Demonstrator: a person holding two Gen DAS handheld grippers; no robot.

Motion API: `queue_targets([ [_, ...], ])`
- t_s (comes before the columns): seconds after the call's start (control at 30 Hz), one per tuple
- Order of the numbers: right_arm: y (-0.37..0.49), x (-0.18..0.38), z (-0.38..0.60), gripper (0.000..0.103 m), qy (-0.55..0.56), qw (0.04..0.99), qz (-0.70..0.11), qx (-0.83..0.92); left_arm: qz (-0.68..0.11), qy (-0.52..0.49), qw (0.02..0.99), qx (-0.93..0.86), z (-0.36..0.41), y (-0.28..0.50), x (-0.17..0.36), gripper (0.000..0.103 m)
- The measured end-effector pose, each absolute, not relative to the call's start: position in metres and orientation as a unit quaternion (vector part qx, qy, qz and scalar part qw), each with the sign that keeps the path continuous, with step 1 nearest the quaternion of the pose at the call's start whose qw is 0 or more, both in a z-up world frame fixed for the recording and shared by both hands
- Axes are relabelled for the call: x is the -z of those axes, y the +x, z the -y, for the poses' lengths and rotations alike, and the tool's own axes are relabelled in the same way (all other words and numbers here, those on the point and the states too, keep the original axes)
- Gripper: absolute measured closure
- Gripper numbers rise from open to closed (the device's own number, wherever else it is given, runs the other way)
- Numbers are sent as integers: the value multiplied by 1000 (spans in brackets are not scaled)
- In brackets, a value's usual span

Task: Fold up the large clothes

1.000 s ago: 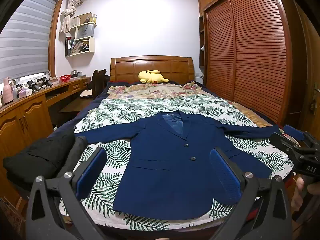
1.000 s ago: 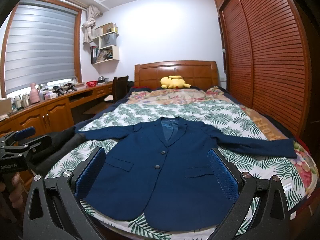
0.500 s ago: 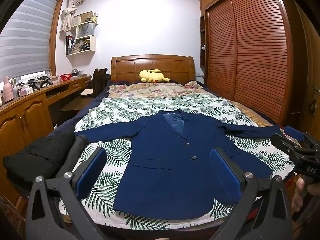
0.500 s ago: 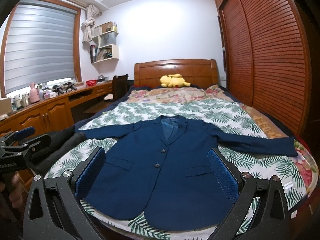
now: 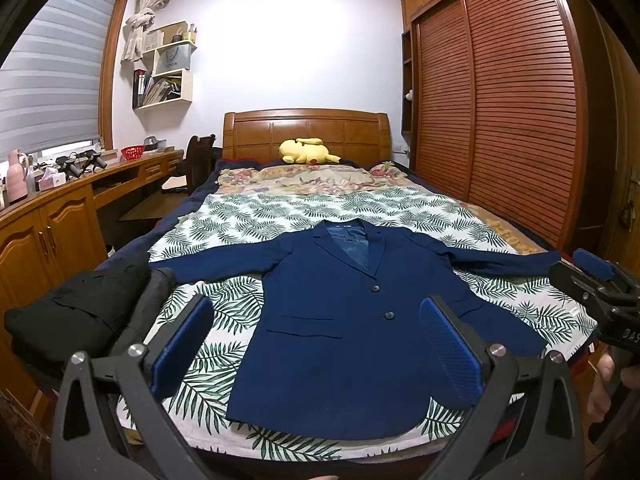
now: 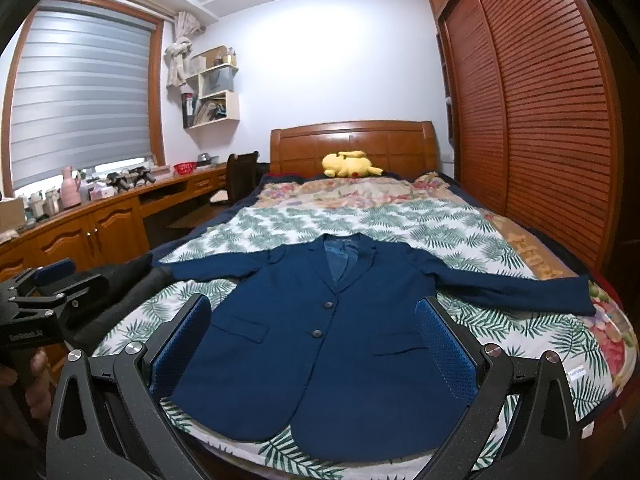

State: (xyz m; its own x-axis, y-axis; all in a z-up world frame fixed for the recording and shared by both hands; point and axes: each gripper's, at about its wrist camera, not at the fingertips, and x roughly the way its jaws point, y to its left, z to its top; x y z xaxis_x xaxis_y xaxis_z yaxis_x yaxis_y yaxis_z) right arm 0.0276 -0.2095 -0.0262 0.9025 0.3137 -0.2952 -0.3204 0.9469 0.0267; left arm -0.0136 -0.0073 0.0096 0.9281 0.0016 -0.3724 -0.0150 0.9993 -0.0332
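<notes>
A navy blue suit jacket [image 5: 340, 320] lies flat, front up and buttoned, on the leaf-print bed cover [image 5: 248, 220], sleeves spread to both sides. It also shows in the right wrist view [image 6: 320, 344]. My left gripper [image 5: 316, 344] is open and empty, held above the jacket's lower hem at the foot of the bed. My right gripper [image 6: 316, 344] is open and empty, also above the hem. The right gripper appears at the right edge of the left wrist view [image 5: 596, 280]; the left gripper appears at the left edge of the right wrist view [image 6: 44, 292].
Folded black clothes [image 5: 84, 312] lie at the bed's left front corner. A yellow plush toy [image 5: 306, 151] sits by the wooden headboard [image 5: 306, 128]. A wooden desk with cabinets [image 5: 52, 220] runs along the left wall. A slatted wardrobe [image 5: 500, 120] lines the right wall.
Both grippers have tilted or dropped slightly, so the jacket and bed sit a little higher in the views. The jacket has not moved. Both stay open.
</notes>
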Motion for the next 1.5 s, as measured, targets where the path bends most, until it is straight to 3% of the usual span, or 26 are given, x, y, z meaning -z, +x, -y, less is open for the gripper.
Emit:
queue_targets([
  [0.5, 28, 26, 198, 0, -10, 971, -162, -173, -198, -18, 980, -11, 0, -6, 1, 0],
  [1.5, 129, 83, 142, 0, -41, 951, -199, -235, -264, -21, 962, -69, -84, 64, 73, 0],
])
